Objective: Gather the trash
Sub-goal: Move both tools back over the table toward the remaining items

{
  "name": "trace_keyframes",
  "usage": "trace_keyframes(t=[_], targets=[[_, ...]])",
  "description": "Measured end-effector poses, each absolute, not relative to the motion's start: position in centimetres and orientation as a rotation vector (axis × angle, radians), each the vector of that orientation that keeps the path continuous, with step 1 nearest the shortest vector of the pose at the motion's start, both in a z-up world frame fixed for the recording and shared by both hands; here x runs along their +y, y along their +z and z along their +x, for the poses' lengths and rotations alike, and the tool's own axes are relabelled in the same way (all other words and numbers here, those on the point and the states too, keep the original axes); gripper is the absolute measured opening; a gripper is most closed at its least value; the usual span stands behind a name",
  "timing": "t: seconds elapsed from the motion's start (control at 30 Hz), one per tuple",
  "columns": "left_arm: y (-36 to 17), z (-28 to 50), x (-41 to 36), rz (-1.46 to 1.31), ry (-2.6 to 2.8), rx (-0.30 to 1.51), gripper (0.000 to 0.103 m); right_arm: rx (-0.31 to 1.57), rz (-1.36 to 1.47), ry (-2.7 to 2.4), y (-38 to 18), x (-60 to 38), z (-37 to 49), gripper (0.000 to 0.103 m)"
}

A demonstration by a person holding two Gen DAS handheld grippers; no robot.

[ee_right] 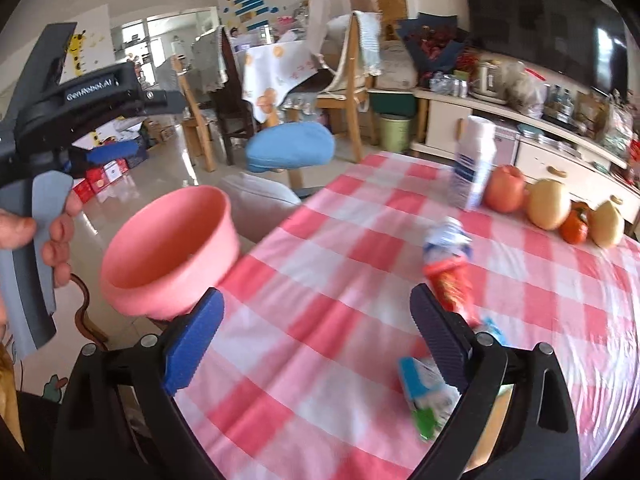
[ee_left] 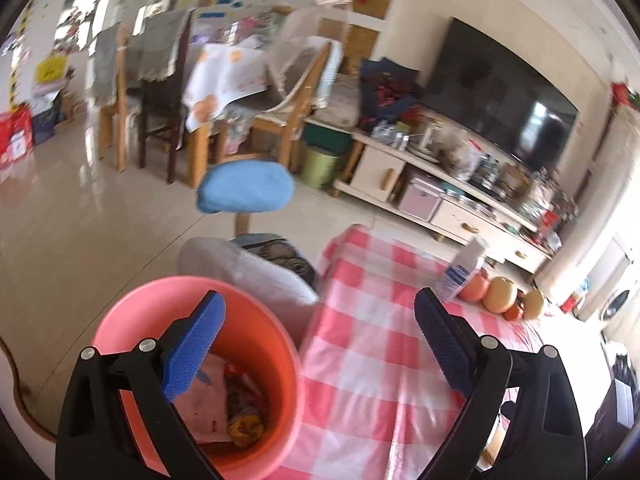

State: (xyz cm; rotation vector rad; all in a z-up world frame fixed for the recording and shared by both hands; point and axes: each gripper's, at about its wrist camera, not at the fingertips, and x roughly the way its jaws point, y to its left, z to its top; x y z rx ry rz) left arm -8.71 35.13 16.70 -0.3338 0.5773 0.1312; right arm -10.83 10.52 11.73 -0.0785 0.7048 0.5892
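A pink bin [ee_left: 256,336] stands beside the table's left edge and holds crumpled wrappers [ee_left: 228,396]. My left gripper [ee_left: 320,344] hangs open and empty above the bin's rim and the table edge. In the right wrist view the bin [ee_right: 172,248] sits left of the red-checked table [ee_right: 320,280]. My right gripper [ee_right: 316,340] is open and empty over the table. A red and blue wrapper [ee_right: 450,264] lies ahead of its right finger. A blue, white and green carton [ee_right: 424,396] lies beside that finger. The left gripper's body [ee_right: 80,96] shows at upper left.
A white and blue carton [ee_right: 474,164] stands upright at the table's far edge next to an apple [ee_right: 505,189], pears [ee_right: 548,205] and an orange [ee_right: 575,227]. A blue-cushioned stool [ee_right: 290,148] and a grey seat [ee_right: 256,204] stand beyond the bin. A TV cabinet [ee_left: 460,200] lines the right wall.
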Motion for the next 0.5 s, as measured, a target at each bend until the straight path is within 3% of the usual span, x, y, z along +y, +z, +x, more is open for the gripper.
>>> trace_keyframes(t=[0.5], targets=[[17.4, -6.8, 25.3, -0.159, -0.003, 0.663, 0.095, 0.66, -0.062, 0.471, 12.3, 2.4, -12.3, 0.096]])
